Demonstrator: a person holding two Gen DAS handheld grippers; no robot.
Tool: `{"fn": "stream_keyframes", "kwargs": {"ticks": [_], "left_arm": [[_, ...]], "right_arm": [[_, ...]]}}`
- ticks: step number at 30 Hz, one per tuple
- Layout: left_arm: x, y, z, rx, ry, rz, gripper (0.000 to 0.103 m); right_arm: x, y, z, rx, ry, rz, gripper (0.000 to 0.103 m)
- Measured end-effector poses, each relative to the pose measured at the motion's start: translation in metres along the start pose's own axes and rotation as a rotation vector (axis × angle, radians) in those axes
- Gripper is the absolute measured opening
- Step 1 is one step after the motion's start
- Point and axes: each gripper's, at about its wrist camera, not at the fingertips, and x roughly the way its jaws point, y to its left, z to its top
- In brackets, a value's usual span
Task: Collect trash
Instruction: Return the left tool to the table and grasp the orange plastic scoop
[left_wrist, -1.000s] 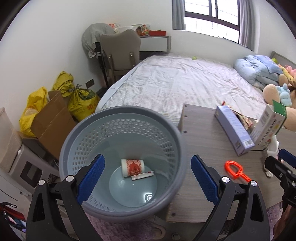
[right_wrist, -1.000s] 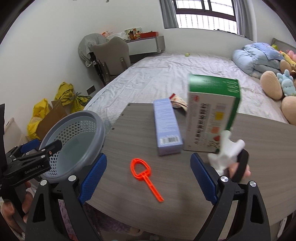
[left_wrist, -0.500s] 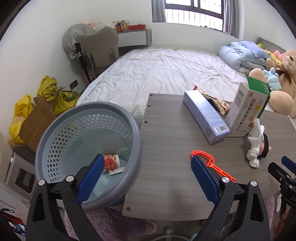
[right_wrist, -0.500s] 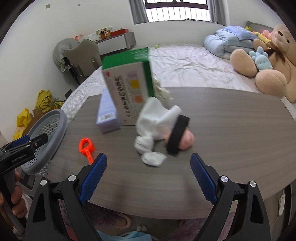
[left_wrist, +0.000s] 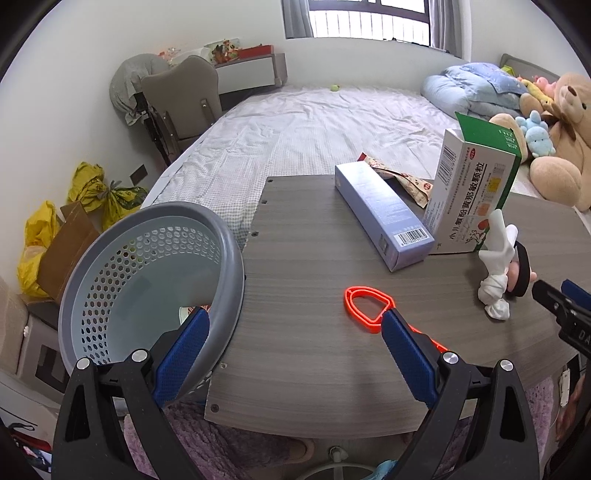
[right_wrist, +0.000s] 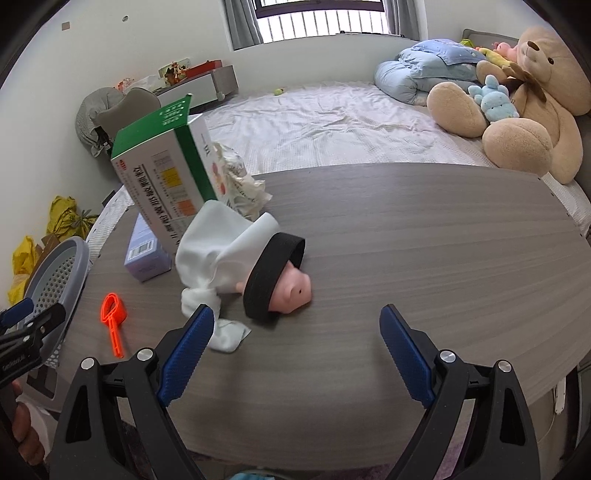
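A bed (left_wrist: 314, 133) with a pale checked sheet fills the middle of both views — a small green ball (left_wrist: 334, 87) lies near its far edge. A large tan teddy bear (right_wrist: 517, 107) sits at the upper right, a small blue plush (right_wrist: 493, 99) on it, beside a folded blue duvet (right_wrist: 421, 77). At the left stand a grey chair (left_wrist: 181, 96), yellow bags (left_wrist: 96, 192) and a cardboard box (left_wrist: 66, 247).
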Motion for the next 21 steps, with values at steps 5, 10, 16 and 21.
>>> {"fn": "stream_keyframes", "kwargs": {"ticks": [5,10,16,21], "left_arm": [[0.001,-0.002,0.001,0.001,0.002,0.003,0.092],[0.007,-0.009,-0.001,0.001,0.032,-0.02,0.092],[0.02,-0.026,-0.002,0.01,0.081,-0.072,0.092],[0.035,-0.034,0.003,-0.024,0.108,-0.093,0.092]], "right_arm": [[0.006,-0.003,0.005,0.007,0.007,0.004,0.087],[0.003,-0.004,0.004,0.004,0.006,0.019,0.087],[-0.003,-0.01,-0.002,0.019,0.009,0.031,0.087],[-0.007,-0.018,-0.006,0.039,0.001,0.031,0.087]]}}
